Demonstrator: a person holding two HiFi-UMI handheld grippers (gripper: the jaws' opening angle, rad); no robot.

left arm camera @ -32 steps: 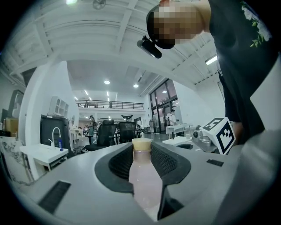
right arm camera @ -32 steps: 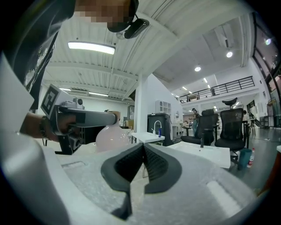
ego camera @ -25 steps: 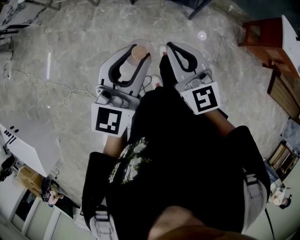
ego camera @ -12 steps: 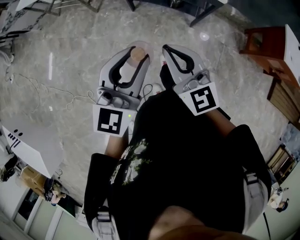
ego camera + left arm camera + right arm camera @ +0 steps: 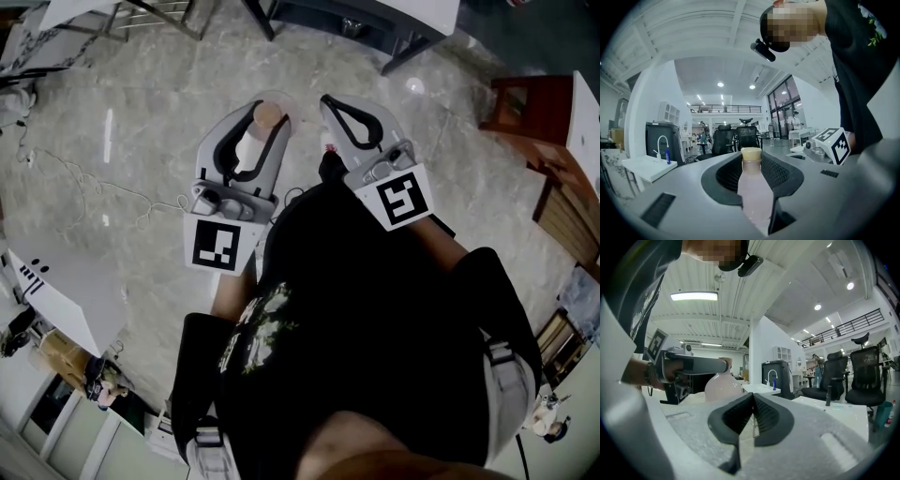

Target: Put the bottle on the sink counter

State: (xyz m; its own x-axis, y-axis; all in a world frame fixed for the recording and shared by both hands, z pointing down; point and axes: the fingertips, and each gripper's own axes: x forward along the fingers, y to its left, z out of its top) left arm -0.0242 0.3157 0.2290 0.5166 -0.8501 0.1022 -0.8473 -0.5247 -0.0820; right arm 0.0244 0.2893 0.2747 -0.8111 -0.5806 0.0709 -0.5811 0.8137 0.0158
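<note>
A pale pink bottle (image 5: 247, 148) with a tan cap stands between the pads of my left gripper (image 5: 261, 117), which is shut on its body. In the left gripper view the bottle (image 5: 752, 192) rises upright through the left gripper (image 5: 751, 159), cap at the top. My right gripper (image 5: 330, 101) is beside it at the same height, with its pads together and nothing in them. The right gripper view shows the right gripper (image 5: 753, 397) shut, and the bottle (image 5: 721, 385) to its left. A white sink counter (image 5: 761, 389) with a faucet (image 5: 771, 376) stands some way off.
The sink counter (image 5: 647, 168) is also at the left of the left gripper view, with a small blue bottle (image 5: 668, 155) on it. Black office chairs (image 5: 860, 373) stand behind it. On the marble floor are a loose cable (image 5: 112, 183), a white table (image 5: 56, 295) and wooden furniture (image 5: 530, 98).
The floor has slid down the head view and dark table legs have come in at the top, so I have moved forward. Both grippers hold as before.
</note>
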